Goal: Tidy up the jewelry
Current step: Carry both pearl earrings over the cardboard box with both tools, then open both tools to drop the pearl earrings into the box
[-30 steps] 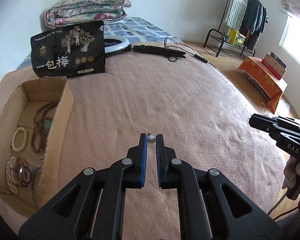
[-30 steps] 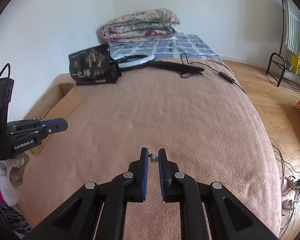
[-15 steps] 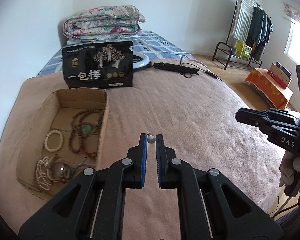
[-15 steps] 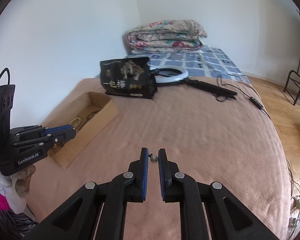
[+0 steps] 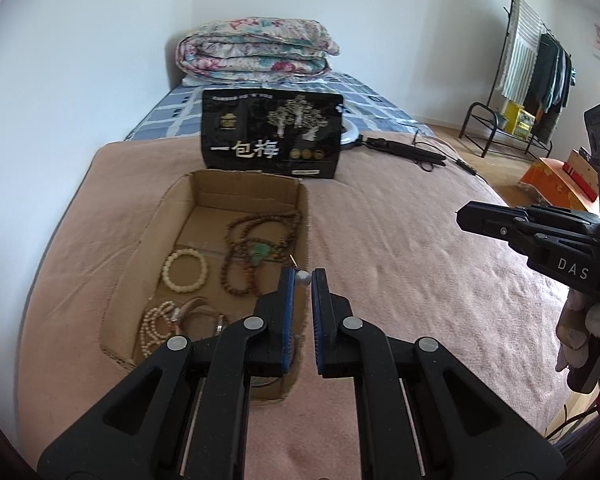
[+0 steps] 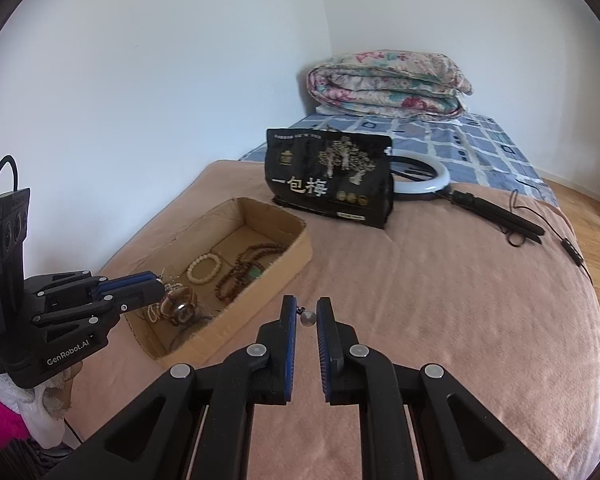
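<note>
My left gripper (image 5: pixel 303 278) is shut on a small pearl earring (image 5: pixel 302 277) and holds it over the right wall of an open cardboard box (image 5: pixel 204 190). The box holds a white bead bracelet (image 5: pixel 185 266), a brown bead necklace with a green pendant (image 5: pixel 260 252) and more beaded pieces (image 5: pixel 168 322). My right gripper (image 6: pixel 307 317) is shut on a second pearl earring (image 6: pixel 307 318) above the pink blanket (image 6: pixel 440 300), right of the box (image 6: pixel 260 210). In the right wrist view the left gripper (image 6: pixel 156 286) sits over the box's near end.
A black snack bag (image 5: pixel 272 138) stands behind the box. A ring light with its black stand and cable (image 6: pixel 460 196) lies behind it. A folded floral quilt (image 5: pixel 256 54) lies at the head of the bed. A clothes rack (image 5: pixel 536 80) stands on the floor at the right.
Both grippers have swung left toward the box, each still pinching its earring. The left gripper now hangs over the box's right wall; the box has come closer in the right wrist view.
</note>
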A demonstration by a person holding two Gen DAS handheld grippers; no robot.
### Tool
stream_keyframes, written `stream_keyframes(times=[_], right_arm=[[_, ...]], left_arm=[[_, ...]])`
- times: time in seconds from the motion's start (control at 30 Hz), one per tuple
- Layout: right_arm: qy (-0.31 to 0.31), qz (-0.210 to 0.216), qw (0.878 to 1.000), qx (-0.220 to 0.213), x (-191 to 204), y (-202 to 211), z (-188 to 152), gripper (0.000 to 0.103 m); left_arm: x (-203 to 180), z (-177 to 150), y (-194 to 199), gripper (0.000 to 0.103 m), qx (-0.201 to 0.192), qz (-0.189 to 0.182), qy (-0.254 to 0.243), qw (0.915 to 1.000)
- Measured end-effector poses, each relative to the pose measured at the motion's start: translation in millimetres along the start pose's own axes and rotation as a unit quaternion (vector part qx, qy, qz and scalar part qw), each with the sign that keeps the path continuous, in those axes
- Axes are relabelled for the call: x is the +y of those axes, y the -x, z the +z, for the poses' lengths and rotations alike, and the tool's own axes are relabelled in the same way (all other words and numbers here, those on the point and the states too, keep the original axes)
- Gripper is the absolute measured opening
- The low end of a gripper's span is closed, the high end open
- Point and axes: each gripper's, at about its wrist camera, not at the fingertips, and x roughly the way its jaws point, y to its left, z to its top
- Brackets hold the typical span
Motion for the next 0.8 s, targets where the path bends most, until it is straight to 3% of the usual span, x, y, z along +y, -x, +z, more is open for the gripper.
stream_keyframes(times=[0.23, 0.8], right_arm=[[0.008, 0.019, 1.0, 0.004, 21, -27, 16, 0.008], [0.028, 0.047, 0.998, 0.029, 63, -92, 35, 0.008]], left_arm=[[29, -1, -3, 0.006, 0.004, 0.021, 0.019, 0.9996], [55, -5, -10, 0.006, 0.017, 0.036, 0.038, 0.9985]])
